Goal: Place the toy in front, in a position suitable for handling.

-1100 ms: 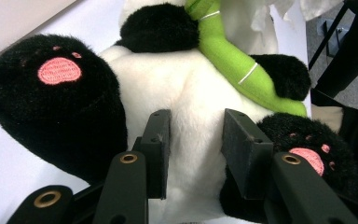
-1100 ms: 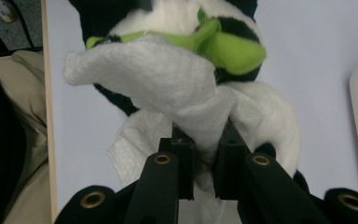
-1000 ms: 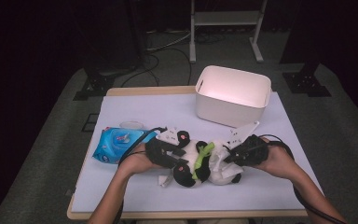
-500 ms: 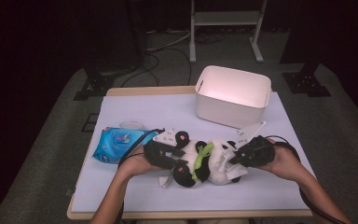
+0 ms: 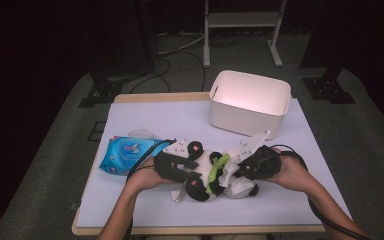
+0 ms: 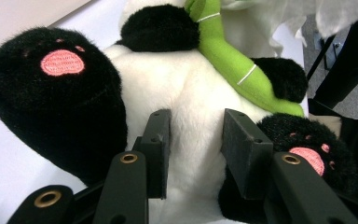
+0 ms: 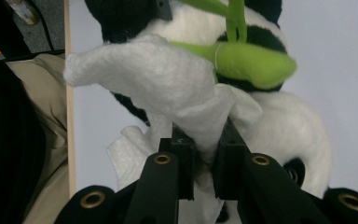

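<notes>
Gripper jaws of my right gripper (image 7: 200, 149) pinch a crumpled white wipe (image 7: 168, 88); my left gripper (image 6: 193, 149) clamps the black-and-white plush panda (image 5: 207, 175), lying front-centre on the table, long axis left-right, feet leftward. Wiping hard could tear the wipe or slip the plush free.

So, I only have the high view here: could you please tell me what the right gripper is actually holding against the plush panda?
Observer: The right gripper is shut on a white crumpled wipe, pinched between its black jaws.
Operator: And is the left gripper gripping the toy?
Observer: The left gripper squeezes the black-and-white plush panda at its white belly, between the two hind paws.
Operator: Thank you. What is the green piece?
Observer: It is a green plush bamboo stalk lying across the panda's chest, under its black arm.
</notes>
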The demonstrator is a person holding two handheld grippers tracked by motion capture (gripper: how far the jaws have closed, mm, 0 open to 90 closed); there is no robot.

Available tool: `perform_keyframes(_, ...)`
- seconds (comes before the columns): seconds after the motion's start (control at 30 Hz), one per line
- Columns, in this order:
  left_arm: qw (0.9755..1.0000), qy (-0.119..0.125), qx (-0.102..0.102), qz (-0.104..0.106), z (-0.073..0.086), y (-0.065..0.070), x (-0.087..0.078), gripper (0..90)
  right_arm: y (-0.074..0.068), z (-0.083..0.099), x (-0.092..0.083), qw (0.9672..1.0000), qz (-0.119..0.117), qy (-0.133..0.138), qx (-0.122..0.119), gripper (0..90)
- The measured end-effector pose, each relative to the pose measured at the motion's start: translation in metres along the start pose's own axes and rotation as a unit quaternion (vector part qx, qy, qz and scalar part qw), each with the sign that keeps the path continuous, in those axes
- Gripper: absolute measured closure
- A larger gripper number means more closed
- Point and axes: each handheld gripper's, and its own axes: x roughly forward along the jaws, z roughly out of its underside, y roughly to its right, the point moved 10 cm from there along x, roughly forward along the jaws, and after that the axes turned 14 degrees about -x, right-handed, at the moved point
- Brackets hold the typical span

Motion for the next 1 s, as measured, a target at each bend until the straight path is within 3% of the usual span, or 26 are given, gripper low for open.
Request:
perform_keyframes(0.2, 1.0000, 0.001, -0.002, 0.001, 0.000, 0.000, 0.000, 62.0, -0.001, 0.016, -0.007, 0.9999, 0.004, -0.003, 0.015, 80.5)
perform_keyframes(0.5, 1.0000, 0.001, 0.000, 0.003, 0.001, 0.001, 0.000, 61.9, 0.000, 0.043, -0.013, 0.9983, 0.007, 0.007, 0.058, 80.5)
perform_keyframes(0.77, 1.0000, 0.001, -0.001, 0.004, 0.001, 0.001, -0.001, 62.0, 0.009, 0.037, -0.017, 0.9983, 0.011, 0.011, 0.057, 80.5)
perform_keyframes(1.0, 1.0000, -0.005, 0.006, 0.003, 0.002, 0.004, -0.001, 61.9, 0.029, 0.018, -0.015, 0.9986, 0.013, 0.013, 0.049, 80.4)
